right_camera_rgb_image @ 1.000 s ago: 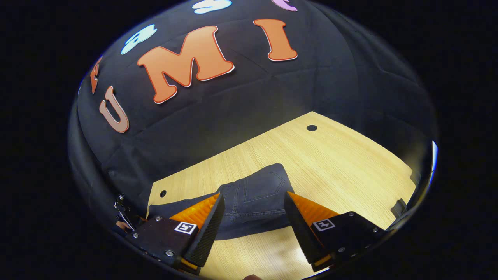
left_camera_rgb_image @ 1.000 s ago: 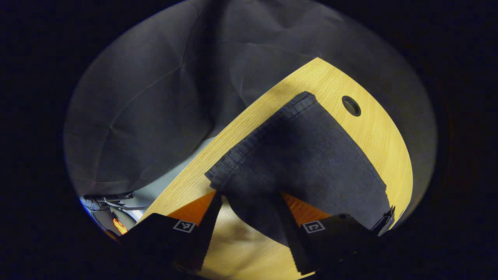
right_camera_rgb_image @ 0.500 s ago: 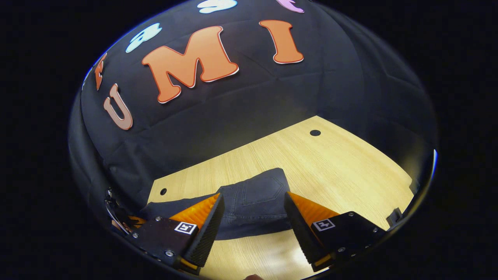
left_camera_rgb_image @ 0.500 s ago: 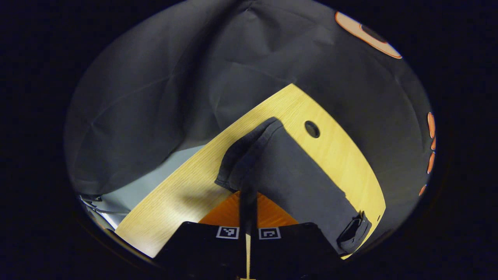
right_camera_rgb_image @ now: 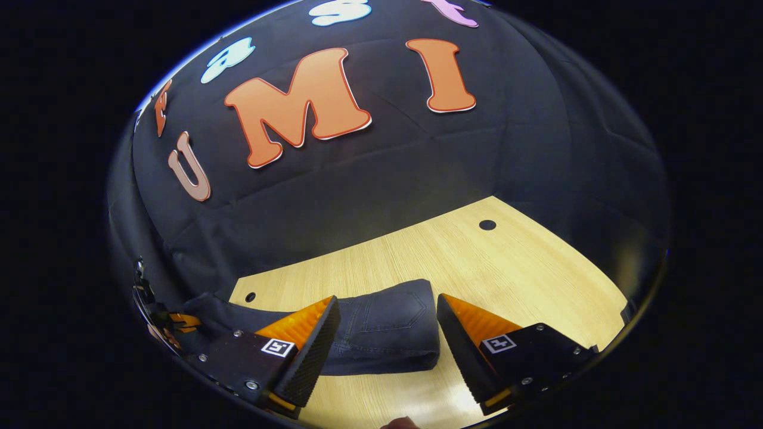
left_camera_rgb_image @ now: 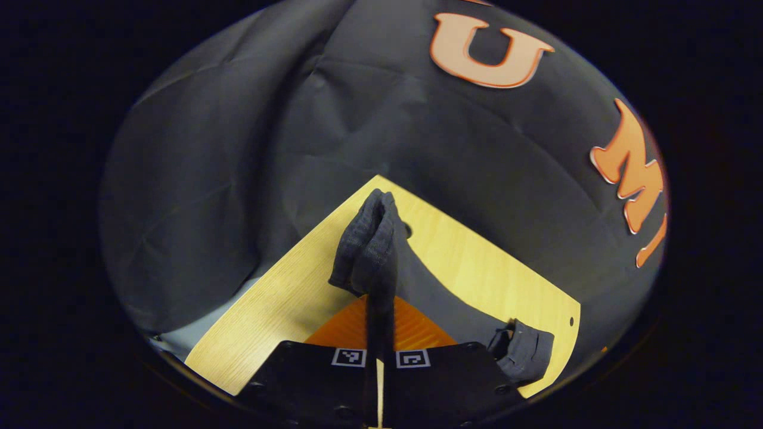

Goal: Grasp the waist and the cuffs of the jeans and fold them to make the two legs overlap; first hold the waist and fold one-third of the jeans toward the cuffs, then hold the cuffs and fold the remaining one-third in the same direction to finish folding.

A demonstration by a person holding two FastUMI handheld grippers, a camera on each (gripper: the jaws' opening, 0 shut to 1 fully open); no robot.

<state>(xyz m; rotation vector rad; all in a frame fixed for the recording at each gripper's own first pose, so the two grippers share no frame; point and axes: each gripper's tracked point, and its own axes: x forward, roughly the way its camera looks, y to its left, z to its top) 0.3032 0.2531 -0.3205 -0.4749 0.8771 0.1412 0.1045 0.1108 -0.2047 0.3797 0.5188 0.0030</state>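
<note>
Denim cuffs (left_camera_rgb_image: 368,250) now lifted higher, pinched in closed left tongs (left_camera_rgb_image: 379,333); right tongs (right_camera_rgb_image: 387,339) remain agape, empty.

A light wood-grain table (right_camera_rgb_image: 524,268) carries a pair of dark jeans (right_camera_rgb_image: 387,328), which lie along its near side in the right gripper view with a folded, rounded end toward the middle. Small round holes (right_camera_rgb_image: 487,224) pierce the tabletop near its far corners. In the left gripper view, the jeans' (left_camera_rgb_image: 435,292) cuff end rises off the wood.
</note>
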